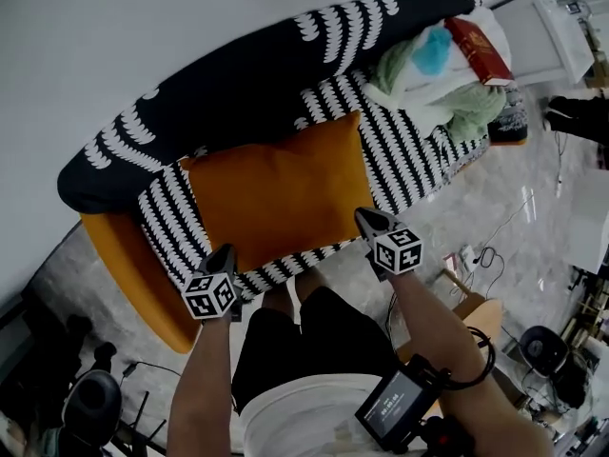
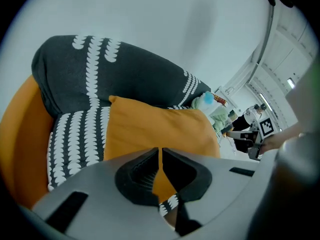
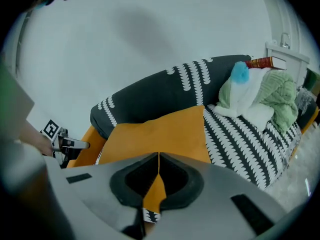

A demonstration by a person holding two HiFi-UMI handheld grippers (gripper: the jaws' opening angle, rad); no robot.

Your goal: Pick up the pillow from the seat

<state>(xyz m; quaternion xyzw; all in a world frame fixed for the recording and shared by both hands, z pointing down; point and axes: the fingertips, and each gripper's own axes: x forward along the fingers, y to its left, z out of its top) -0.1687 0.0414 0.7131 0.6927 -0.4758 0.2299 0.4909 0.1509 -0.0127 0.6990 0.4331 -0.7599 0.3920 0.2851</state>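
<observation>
The left claw (image 1: 225,253), jaws together on nothing, hangs over the front edge of the sofa (image 1: 419,155). The orange pillow (image 1: 281,193) lies mid-seat (against the backrest). The right claw (image 1: 367,217), likewise closed and empty, is over the pillow's front right corner.

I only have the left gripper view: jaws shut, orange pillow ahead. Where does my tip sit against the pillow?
Observer: In the head view the left gripper has its tip at the pillow's near left corner. Contact cannot be judged.
Operator: And the right gripper?
Observer: The right gripper points at the pillow's near right corner, so the two grippers flank its near edge.
Operator: Is the right one open?
Observer: No. In the right gripper view its jaws meet, with nothing between them; the pillow lies beyond.
</observation>
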